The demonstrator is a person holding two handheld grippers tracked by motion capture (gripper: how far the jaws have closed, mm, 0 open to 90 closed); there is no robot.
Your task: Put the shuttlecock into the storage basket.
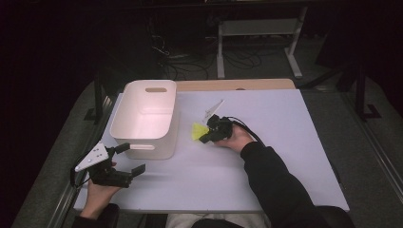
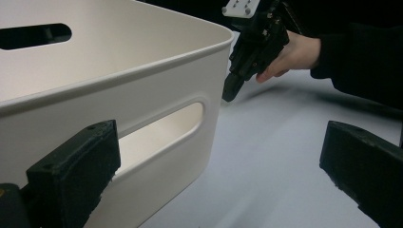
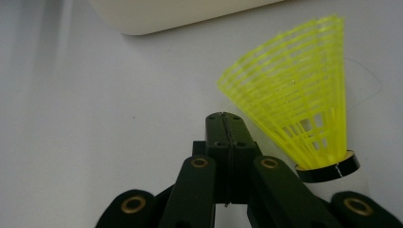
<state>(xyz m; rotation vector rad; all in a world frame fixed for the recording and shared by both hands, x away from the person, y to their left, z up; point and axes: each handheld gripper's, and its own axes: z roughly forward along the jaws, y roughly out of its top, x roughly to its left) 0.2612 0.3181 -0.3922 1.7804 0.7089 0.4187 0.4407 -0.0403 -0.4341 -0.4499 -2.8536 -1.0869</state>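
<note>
The right tool is pressed together, empty, with the yellow shuttlecock lying just beside its tip on the desk. Grasp pending: it must spread first. The left tool waits spread beside the white bin.

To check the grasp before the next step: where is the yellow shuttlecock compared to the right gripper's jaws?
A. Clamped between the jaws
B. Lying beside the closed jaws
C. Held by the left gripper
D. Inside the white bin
B: in the right gripper view, the right gripper has its jaws shut together on nothing, and the shuttlecock lies beside them on the table.
</note>
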